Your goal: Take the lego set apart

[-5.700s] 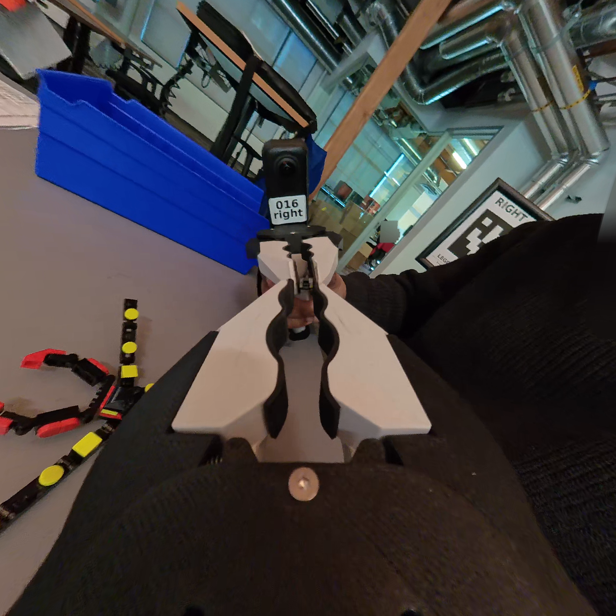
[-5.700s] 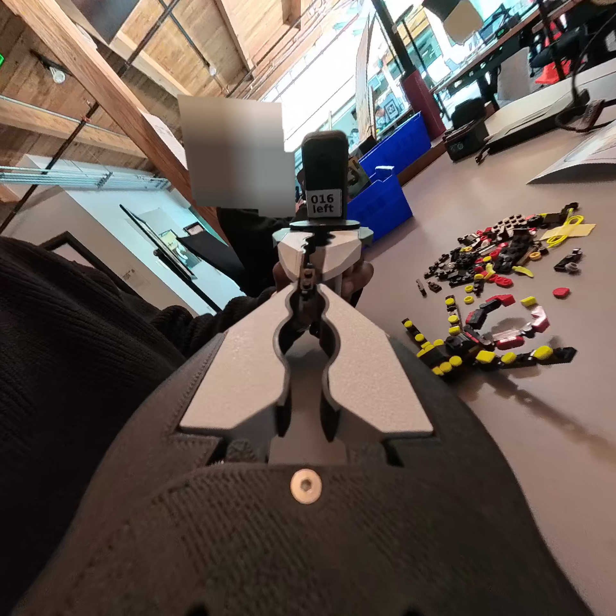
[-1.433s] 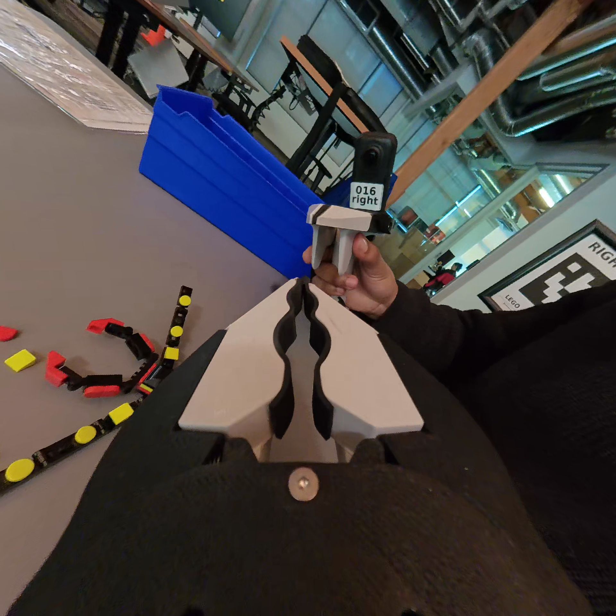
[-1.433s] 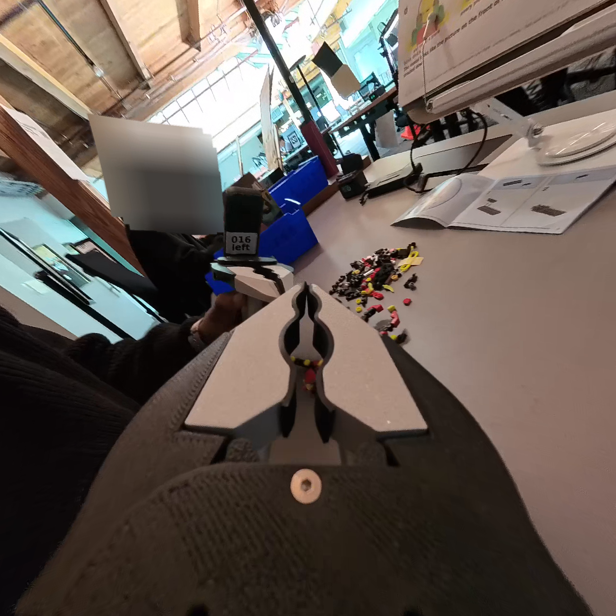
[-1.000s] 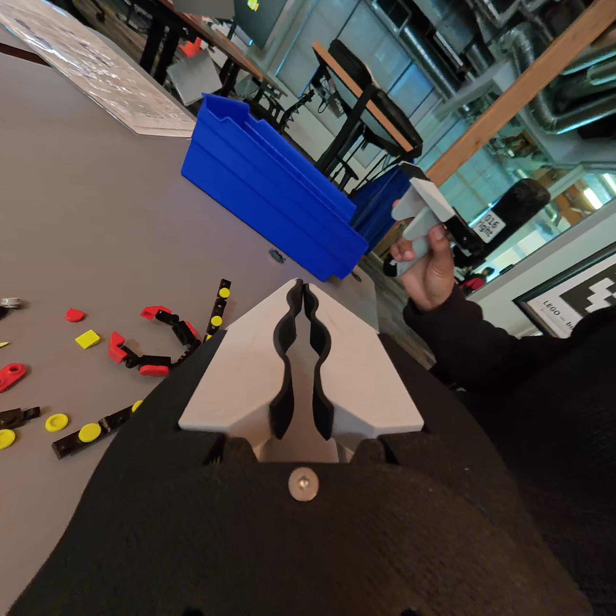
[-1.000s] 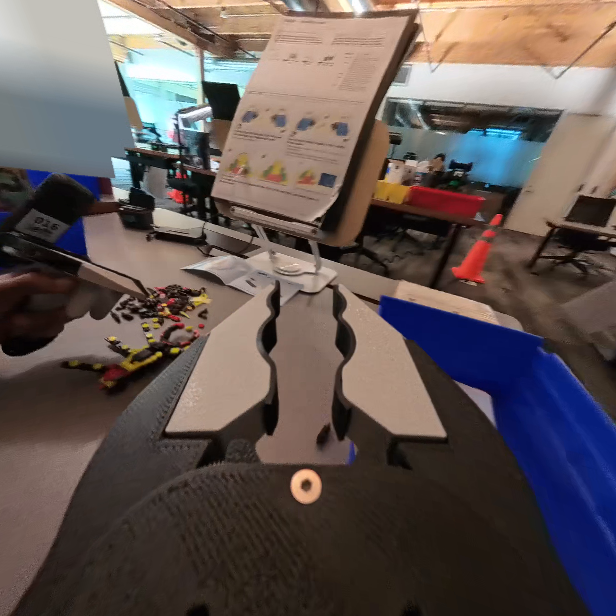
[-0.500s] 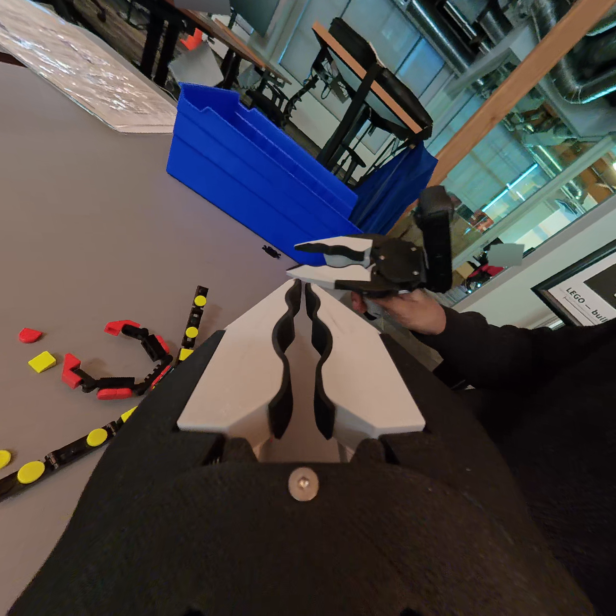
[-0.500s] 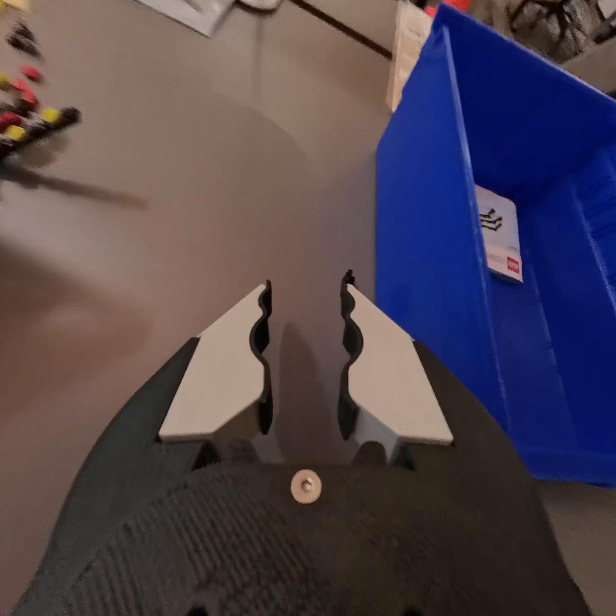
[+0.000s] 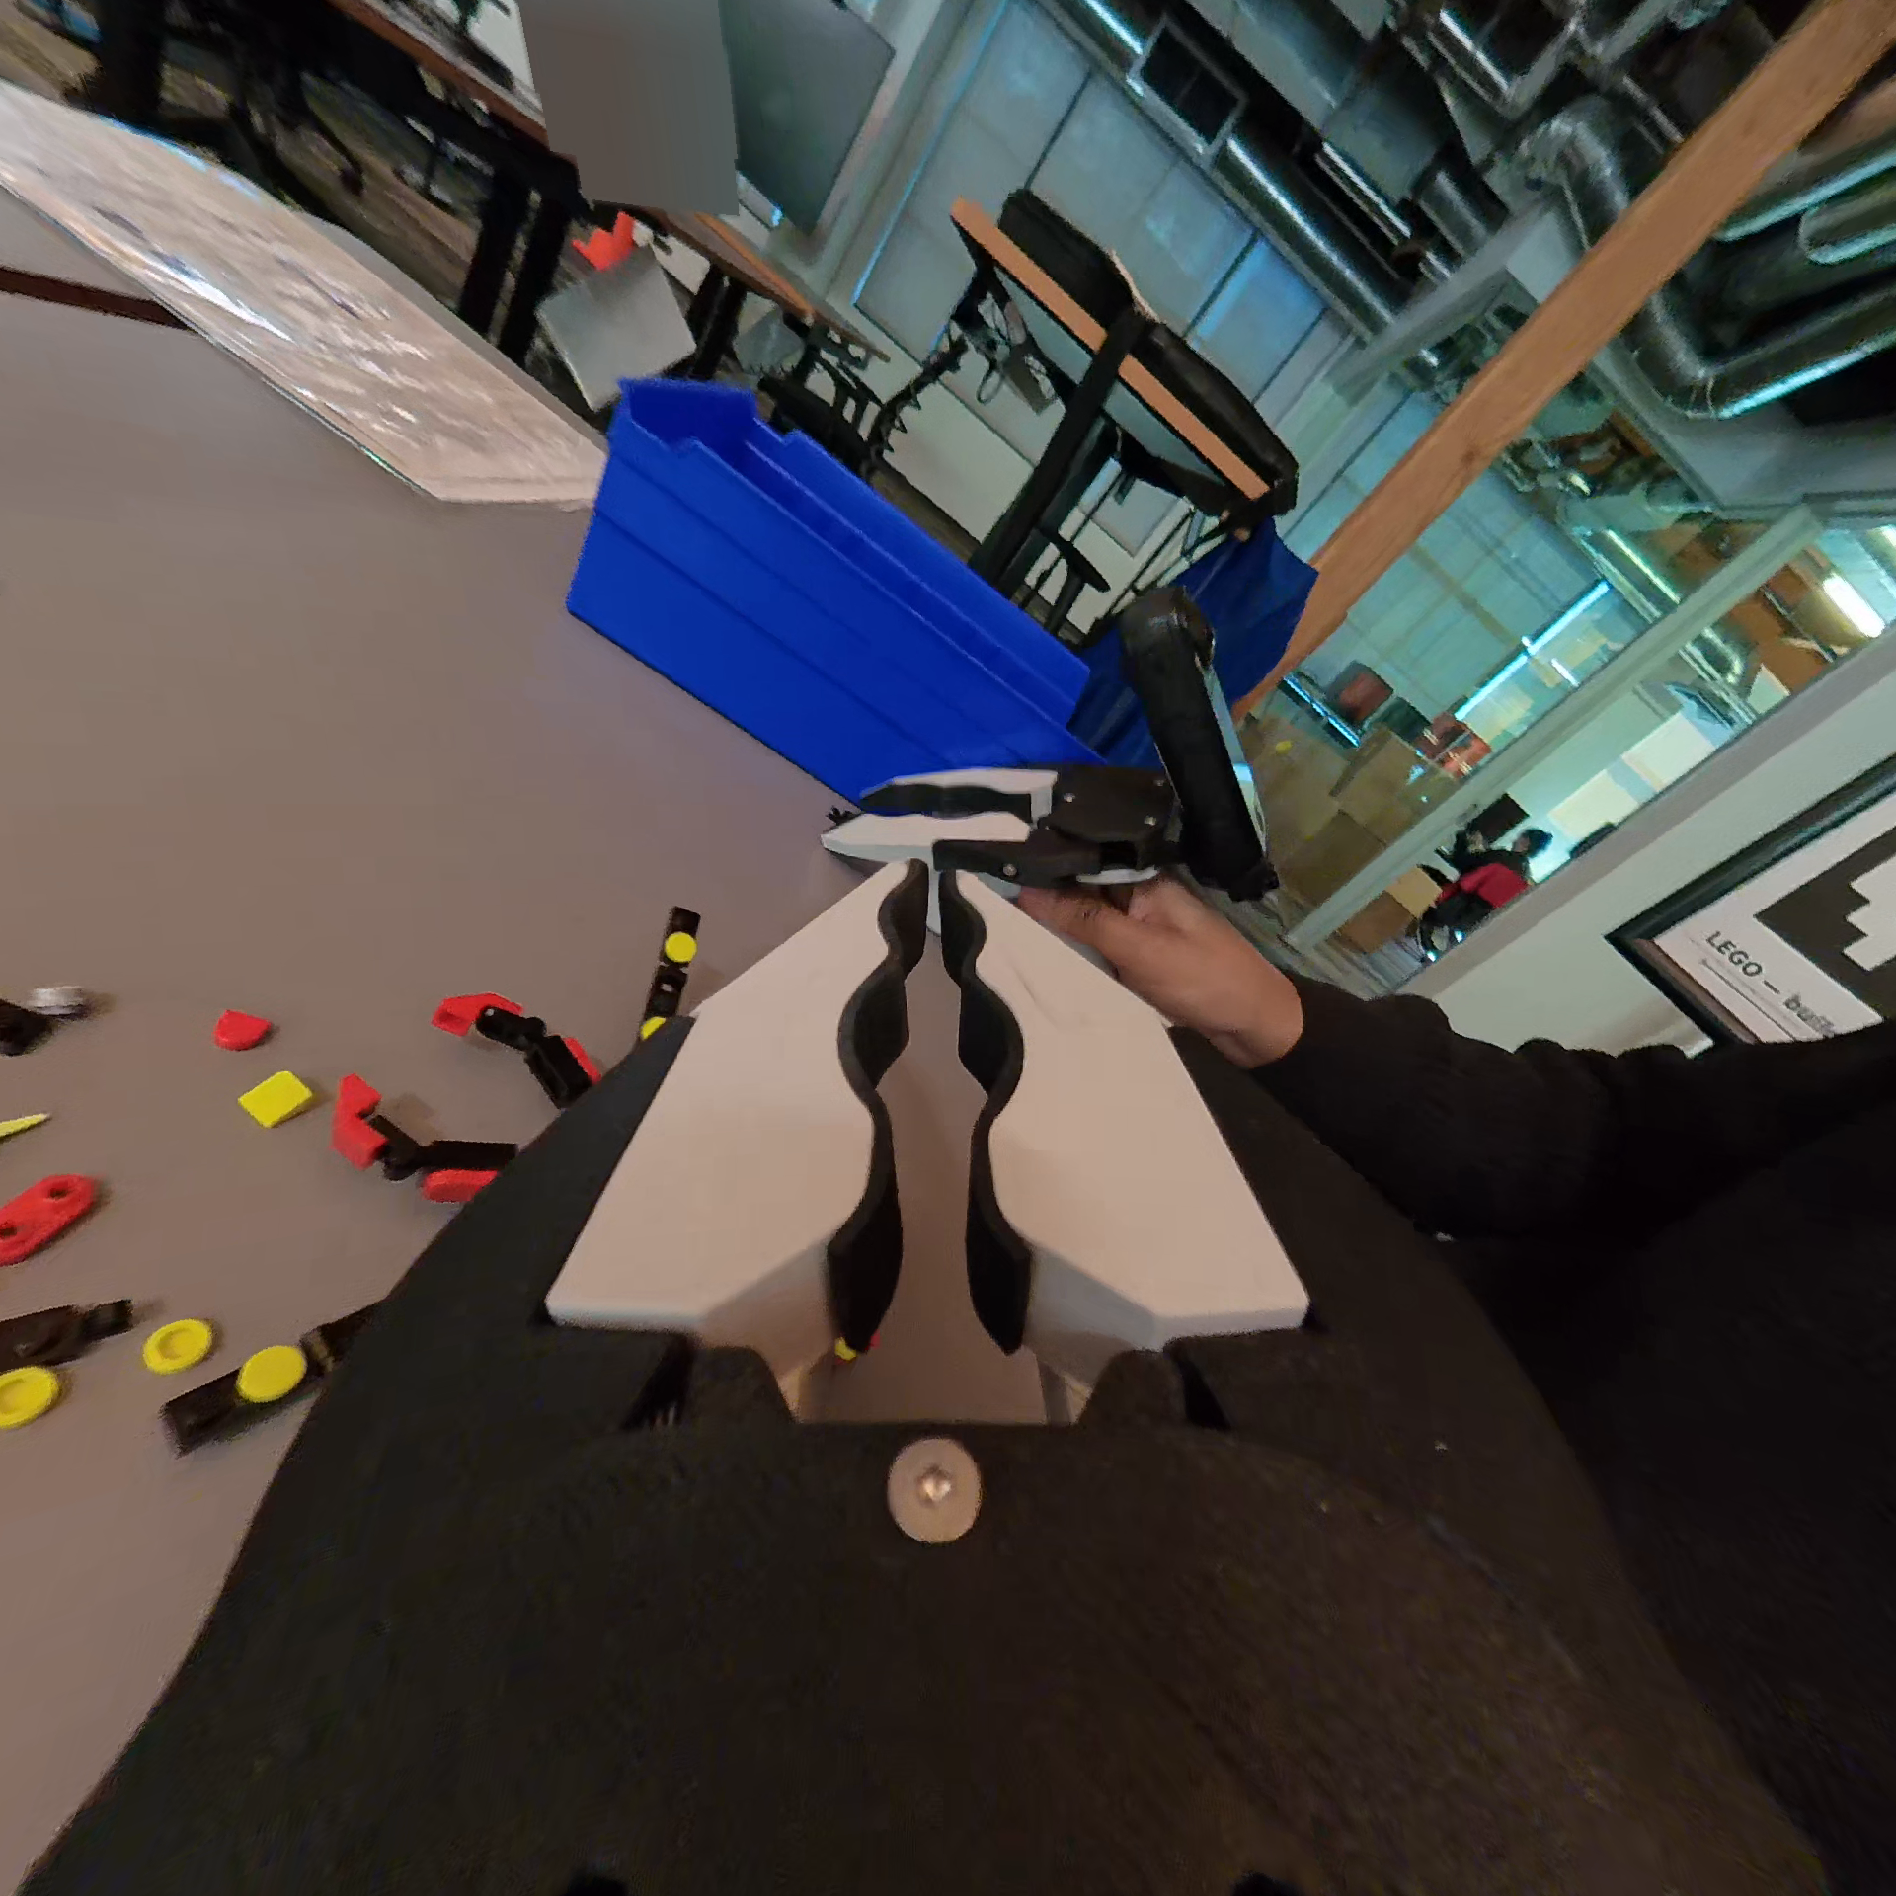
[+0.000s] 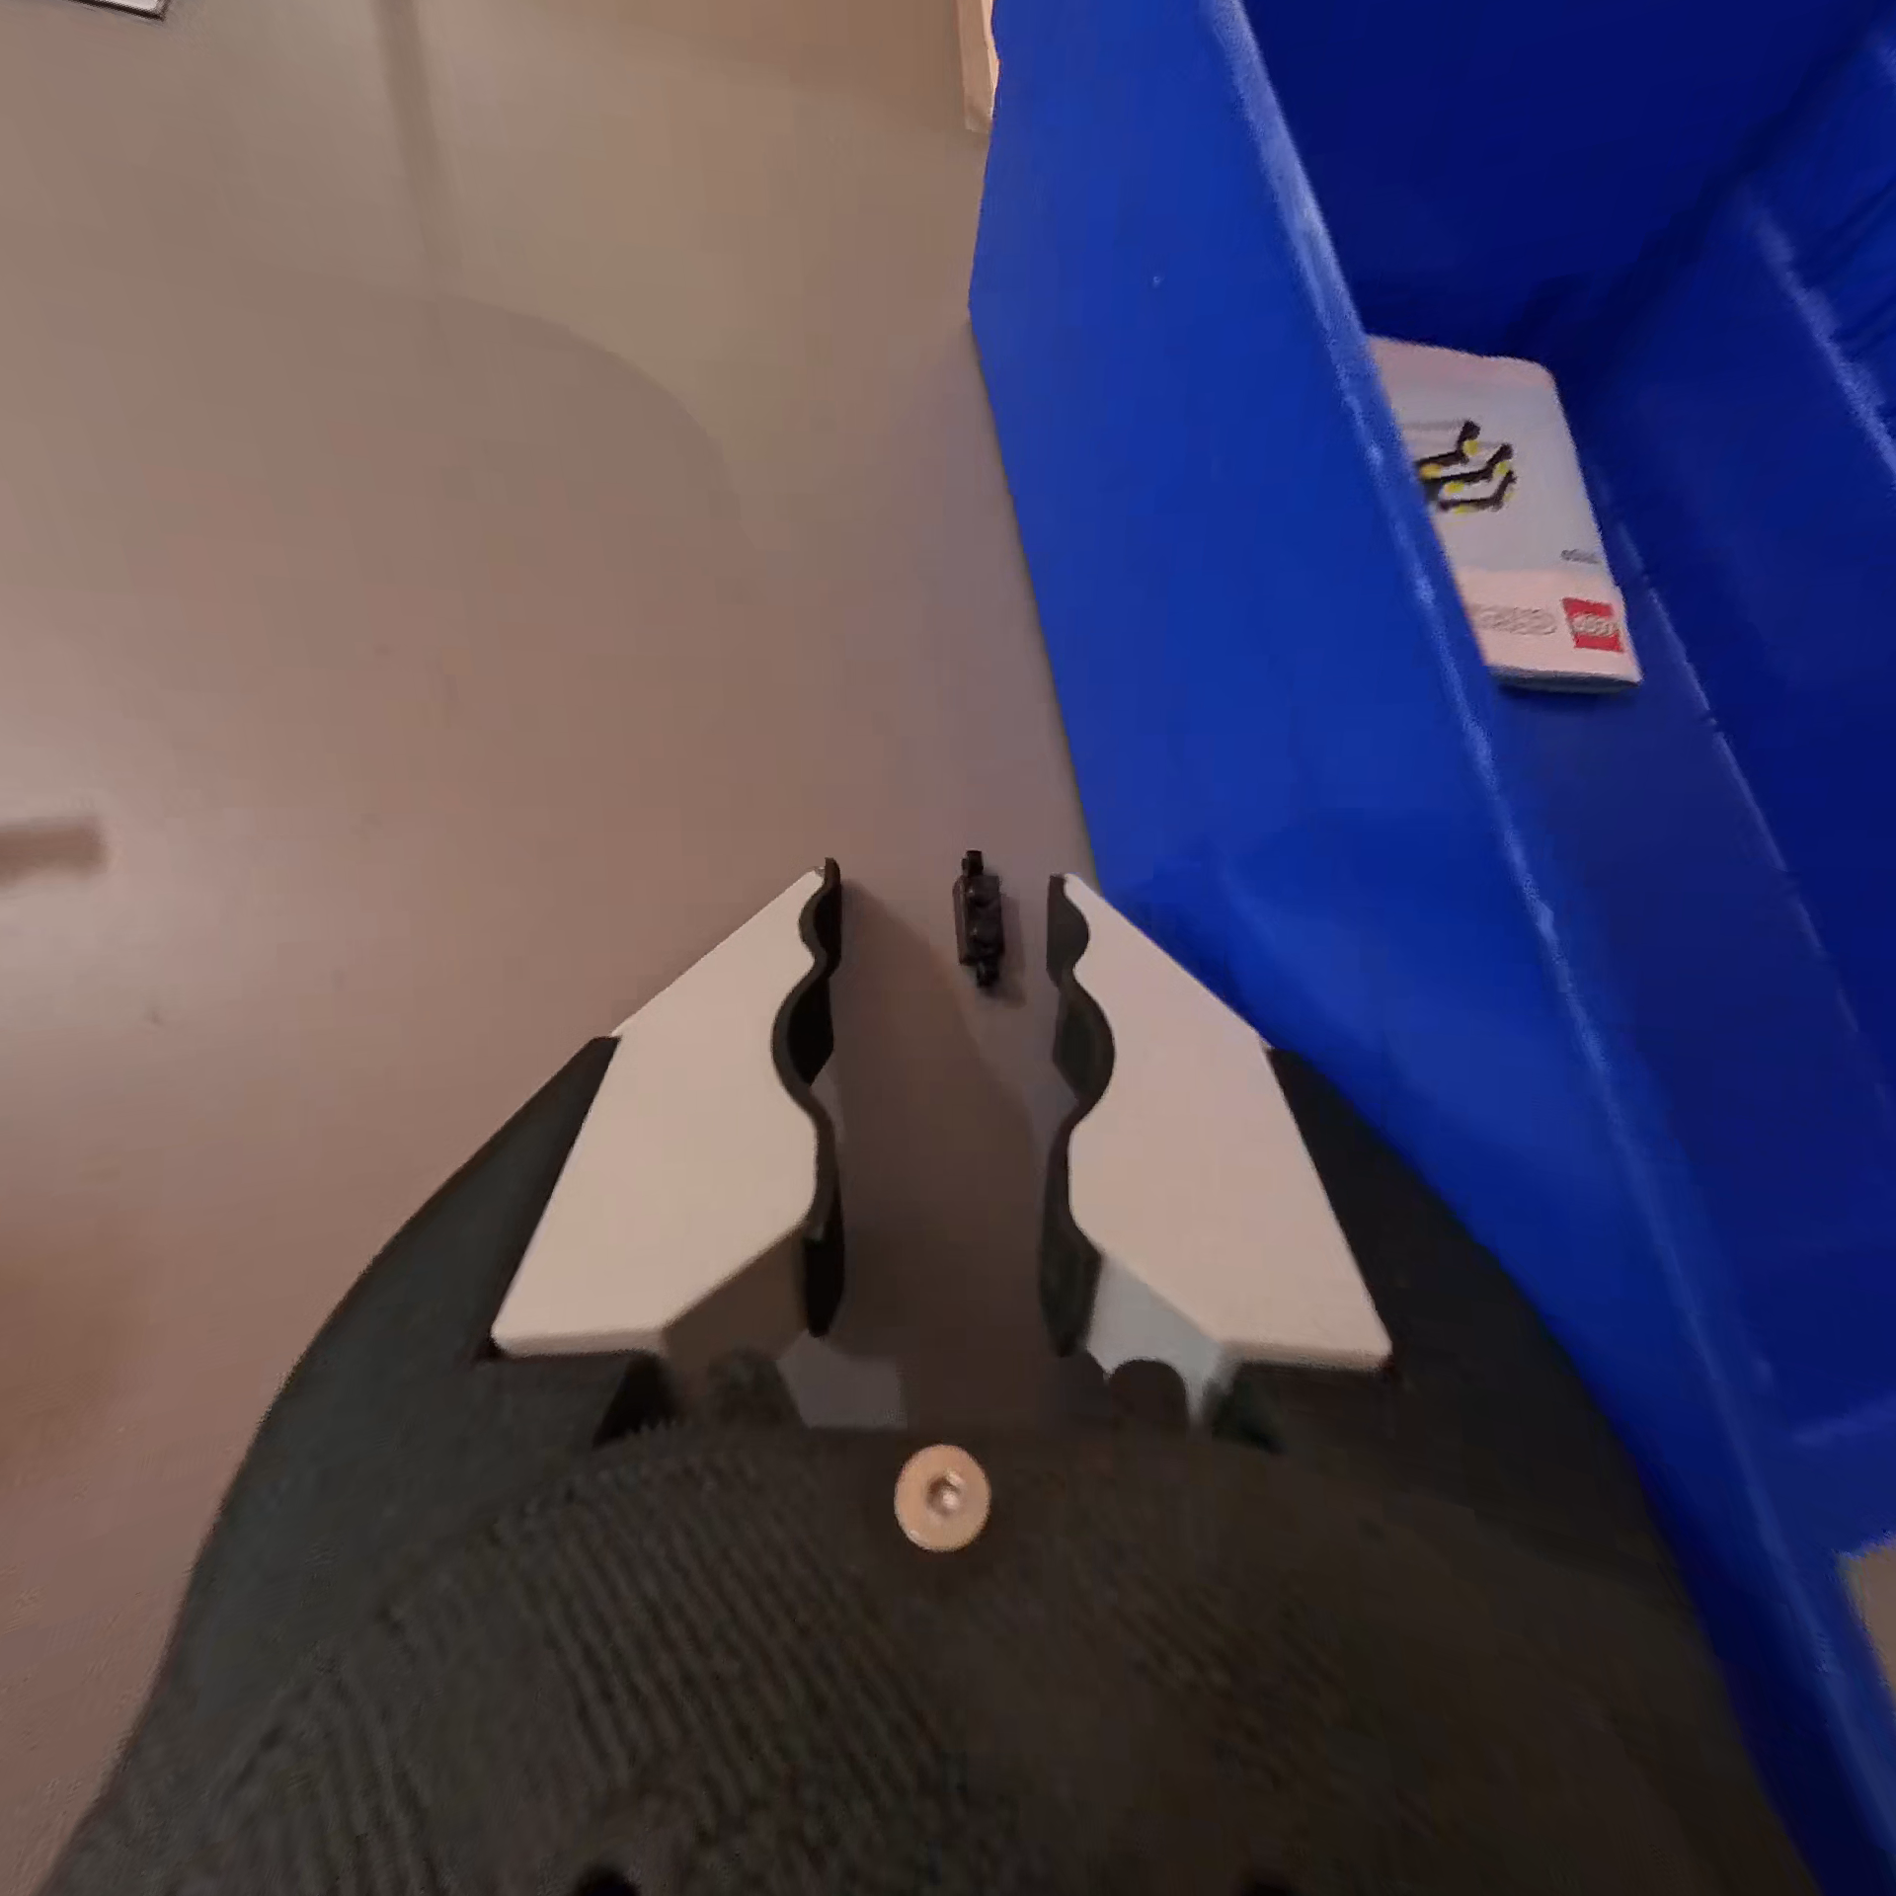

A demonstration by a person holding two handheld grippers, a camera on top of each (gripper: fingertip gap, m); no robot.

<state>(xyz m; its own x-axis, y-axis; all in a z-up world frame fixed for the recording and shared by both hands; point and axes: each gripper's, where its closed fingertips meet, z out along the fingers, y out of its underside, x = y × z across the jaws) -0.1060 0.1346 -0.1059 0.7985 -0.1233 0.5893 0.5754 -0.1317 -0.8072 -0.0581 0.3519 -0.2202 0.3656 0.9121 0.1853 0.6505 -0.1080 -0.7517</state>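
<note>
1. Lego pieces (image 9: 410,1139), red, yellow and black, lie scattered on the grey table (image 9: 257,718) to the left of your left gripper (image 9: 923,887).
2. Your left gripper's fingers are nearly pressed together, a thin gap between the tips, nothing in them.
3. Your right gripper (image 10: 939,882) points down at the table with its fingers spread wide.
4. One small black piece (image 10: 980,918) lies on the table between those fingertips, nearer the right finger, touching neither.
5. Just beside it stands the blue bin (image 10: 1282,616), with a booklet (image 10: 1508,534) inside.
</note>
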